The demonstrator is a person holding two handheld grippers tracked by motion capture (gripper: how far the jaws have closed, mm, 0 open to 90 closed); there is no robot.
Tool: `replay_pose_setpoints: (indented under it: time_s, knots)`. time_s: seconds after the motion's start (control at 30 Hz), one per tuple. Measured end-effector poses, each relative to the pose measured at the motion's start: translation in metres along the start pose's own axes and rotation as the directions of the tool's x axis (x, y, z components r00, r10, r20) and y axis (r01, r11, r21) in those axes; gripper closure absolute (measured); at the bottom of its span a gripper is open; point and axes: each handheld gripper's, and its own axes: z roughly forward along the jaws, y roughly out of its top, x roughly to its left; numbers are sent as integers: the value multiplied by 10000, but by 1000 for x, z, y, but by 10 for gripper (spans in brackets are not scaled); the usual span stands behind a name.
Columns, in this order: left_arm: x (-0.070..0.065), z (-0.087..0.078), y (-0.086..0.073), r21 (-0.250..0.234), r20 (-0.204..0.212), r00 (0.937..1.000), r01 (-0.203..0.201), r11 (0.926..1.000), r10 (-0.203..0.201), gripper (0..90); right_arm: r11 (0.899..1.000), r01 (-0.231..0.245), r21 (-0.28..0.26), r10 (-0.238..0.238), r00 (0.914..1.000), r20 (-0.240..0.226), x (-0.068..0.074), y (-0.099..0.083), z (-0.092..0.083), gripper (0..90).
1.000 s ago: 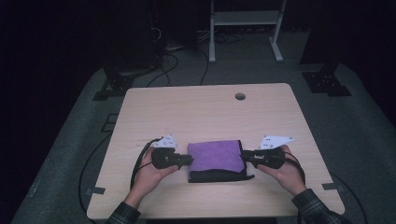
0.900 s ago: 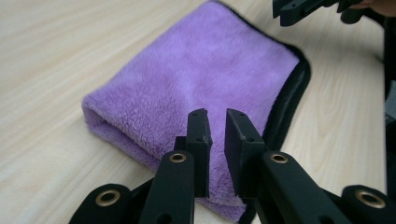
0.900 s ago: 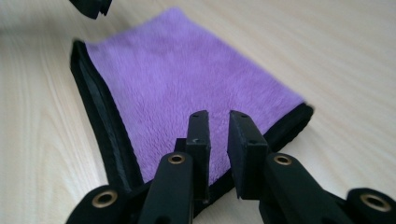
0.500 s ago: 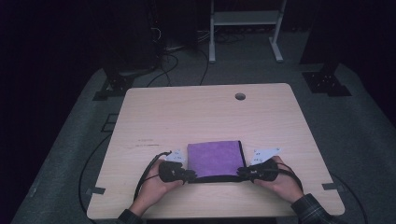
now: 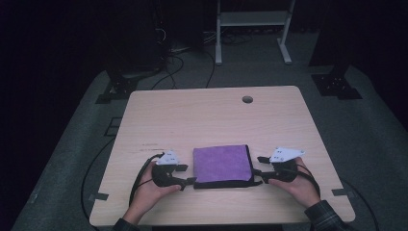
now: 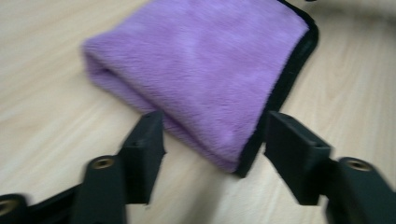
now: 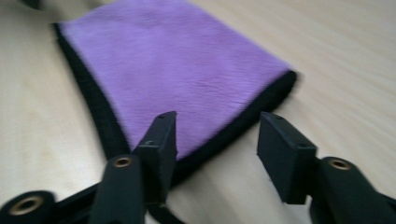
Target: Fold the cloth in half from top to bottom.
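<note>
A purple cloth (image 5: 222, 163) with a black border lies folded flat on the near half of the wooden table (image 5: 211, 115). My left gripper (image 5: 188, 174) sits at the cloth's near left corner, and its jaws have just been opening. In the left gripper view that corner of the cloth (image 6: 201, 70) lies between the parted jaws of the left gripper (image 6: 212, 135), not pinched. My right gripper (image 5: 258, 166) rests at the near right corner, its jaws also just opened. The right gripper (image 7: 217, 135) straddles the cloth's black edge (image 7: 173, 65) without pressing it.
A round cable hole (image 5: 247, 99) sits near the table's far edge. Cables (image 5: 183, 53) trail over the dark floor behind the table, and a white stand (image 5: 252, 19) rises at the back. Bare wood stretches beyond the cloth.
Both grippers came toward the near edge with the cloth's corners, laid the fold down, and have now let go. The cloth lies flat.
</note>
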Motion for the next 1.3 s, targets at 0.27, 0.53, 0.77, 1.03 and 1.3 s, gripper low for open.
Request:
replay_pose_setpoints:
  time_s: [0.27,0.53,0.77,1.03,1.3]
  knots:
    - [18,-20,-18,-105,-919,9955,240,9997,-249,194,9975,-696,-119,704,9932,929,-18,-16,-17,352]
    - [30,-40,-40,122,-1771,9825,615,9980,-583,146,9899,-1418,77,1389,9778,1569,-29,-38,-36,301]
    - [38,-54,-61,251,-2313,9685,1003,9946,-918,95,9714,-2240,788,2025,9548,2178,-34,-61,-44,232]
    - [40,-56,-80,843,-2785,9586,865,9927,-599,60,9651,-2439,953,2133,9433,2544,-36,-71,-47,160]
    - [40,-57,-89,573,-2798,9595,499,9971,-319,0,9658,-2394,995,2095,9468,2445,-36,-72,-47,130]
